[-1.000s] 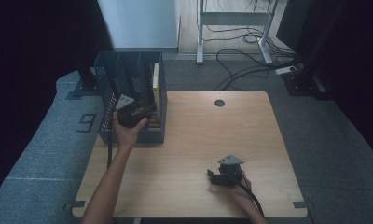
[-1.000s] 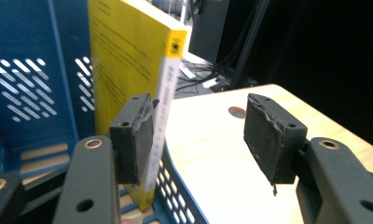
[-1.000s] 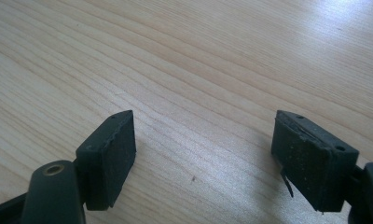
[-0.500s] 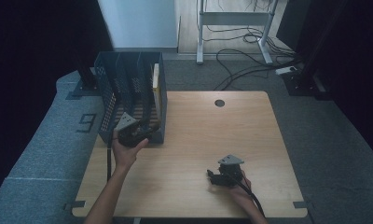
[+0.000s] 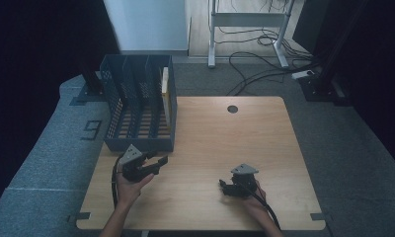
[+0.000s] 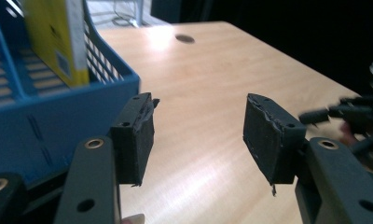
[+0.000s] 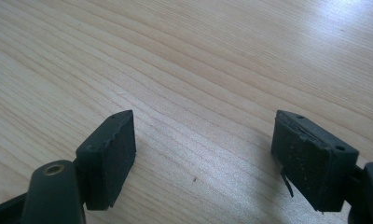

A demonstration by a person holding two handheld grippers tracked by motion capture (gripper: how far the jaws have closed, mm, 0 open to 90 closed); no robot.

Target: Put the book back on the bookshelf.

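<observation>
On the wooden tabletop (image 5: 205, 148), we see our left gripper (image 5: 153, 163) just in front of the blue file rack (image 5: 138, 143), its fingers (image 6: 134, 137) spread apart with nothing between them. A yellow book (image 5: 165, 94) stands in the rack's rightmost slot. Our right gripper (image 5: 225, 186) rests nearer us, well apart from the rack, fingers (image 7: 107, 158) likewise released and empty.

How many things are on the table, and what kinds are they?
Blue plastic slotted file rack: 1
Yellow and white book standing in the rack: 1
Black two-jaw grippers, left and right, both empty: 2
Total: 4
</observation>
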